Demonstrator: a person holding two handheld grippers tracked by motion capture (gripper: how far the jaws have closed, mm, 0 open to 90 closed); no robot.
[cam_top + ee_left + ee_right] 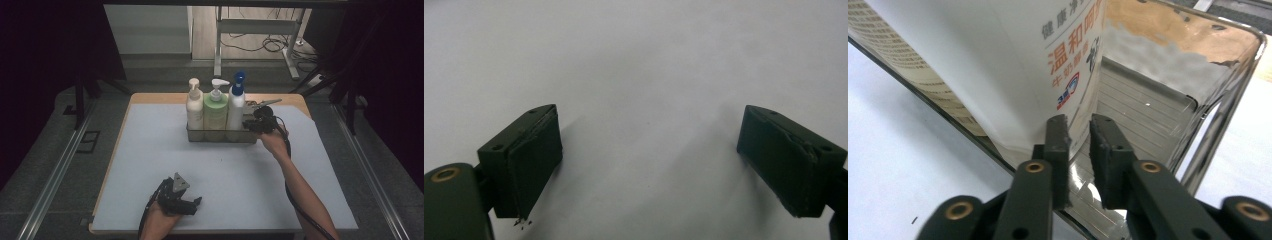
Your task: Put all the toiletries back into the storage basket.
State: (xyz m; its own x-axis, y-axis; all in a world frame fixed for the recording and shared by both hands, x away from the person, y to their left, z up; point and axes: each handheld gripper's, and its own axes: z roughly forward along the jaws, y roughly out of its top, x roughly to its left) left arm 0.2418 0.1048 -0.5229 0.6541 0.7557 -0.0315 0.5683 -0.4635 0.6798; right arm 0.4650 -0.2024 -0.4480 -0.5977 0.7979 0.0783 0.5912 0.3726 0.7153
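— Pale worktop (150, 165): how stands the right hand-held gripper (1079, 131)?
— Jaws slightly apart astride the metal tray (1243, 75) wall, gripping nothing, beside the white bottle (998, 65).
— And the left hand-held gripper (649, 150)?
— Wide open, empty, at the near edge.

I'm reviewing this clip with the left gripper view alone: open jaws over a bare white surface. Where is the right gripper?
Observer: The right gripper is at the right end of a metal tray on the table's far side.
Operator: Anything in the tray?
Observer: Three pump bottles in a row: cream bottle, green bottle, white bottle nearest that gripper.
Operator: Is it gripping?
Observer: Its jaws stand a narrow gap apart at the tray's edge; whether they touch it I cannot tell.
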